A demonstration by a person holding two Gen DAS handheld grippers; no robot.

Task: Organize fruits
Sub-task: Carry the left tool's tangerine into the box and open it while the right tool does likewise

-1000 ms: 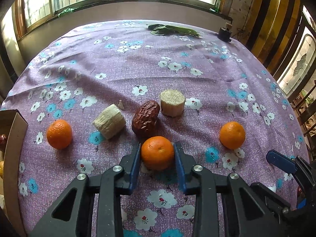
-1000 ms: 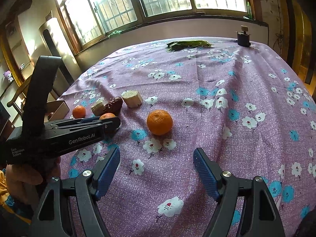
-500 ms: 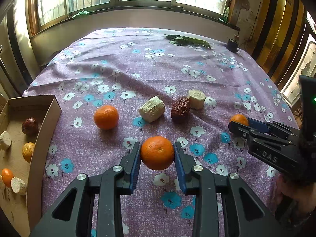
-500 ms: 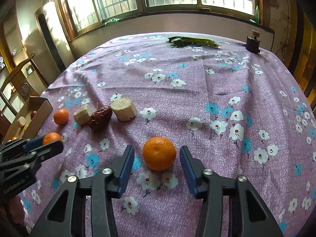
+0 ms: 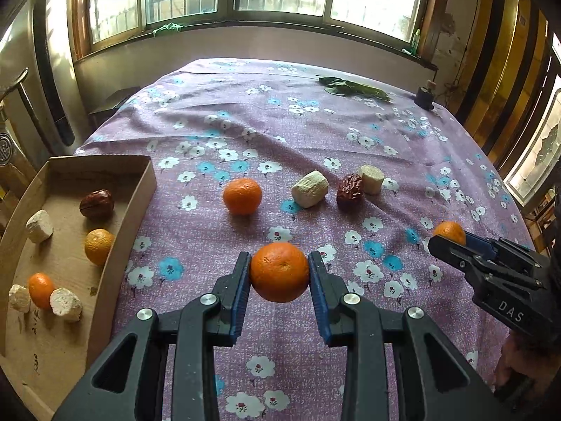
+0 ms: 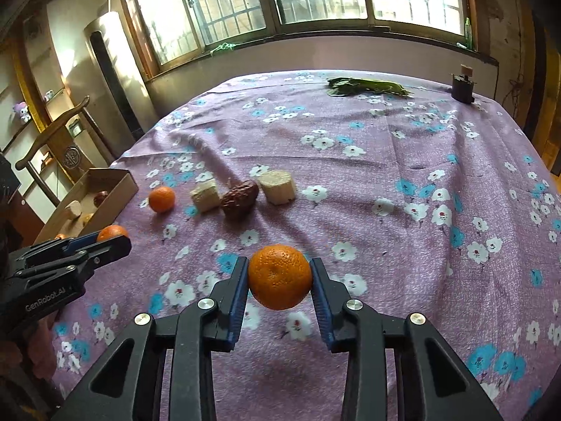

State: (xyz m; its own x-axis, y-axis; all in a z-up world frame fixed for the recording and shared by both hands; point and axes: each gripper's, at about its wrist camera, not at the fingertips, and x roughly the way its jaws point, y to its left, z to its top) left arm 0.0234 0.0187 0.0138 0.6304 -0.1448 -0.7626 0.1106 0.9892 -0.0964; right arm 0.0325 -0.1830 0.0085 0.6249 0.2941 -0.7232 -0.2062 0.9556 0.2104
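My left gripper (image 5: 279,273) is shut on a tangerine (image 5: 279,272) and holds it above the purple floral cloth. My right gripper (image 6: 279,277) is shut on a second tangerine (image 6: 279,276), also lifted off the cloth. A third tangerine (image 5: 242,195) lies on the cloth beside two pale sugarcane chunks (image 5: 310,188) (image 5: 371,179) and a red date (image 5: 349,187). A cardboard box (image 5: 115,242) at the left holds tangerines, a date and pale chunks. The right gripper with its tangerine shows in the left wrist view (image 5: 450,233).
Green leaves (image 5: 354,88) and a small dark jar (image 5: 425,96) sit at the table's far edge. A wooden chair (image 6: 59,133) stands left of the table. Windows line the far wall.
My right gripper has closed on its tangerine and raised it. My left gripper has moved back and left with its tangerine, so more of the box shows.
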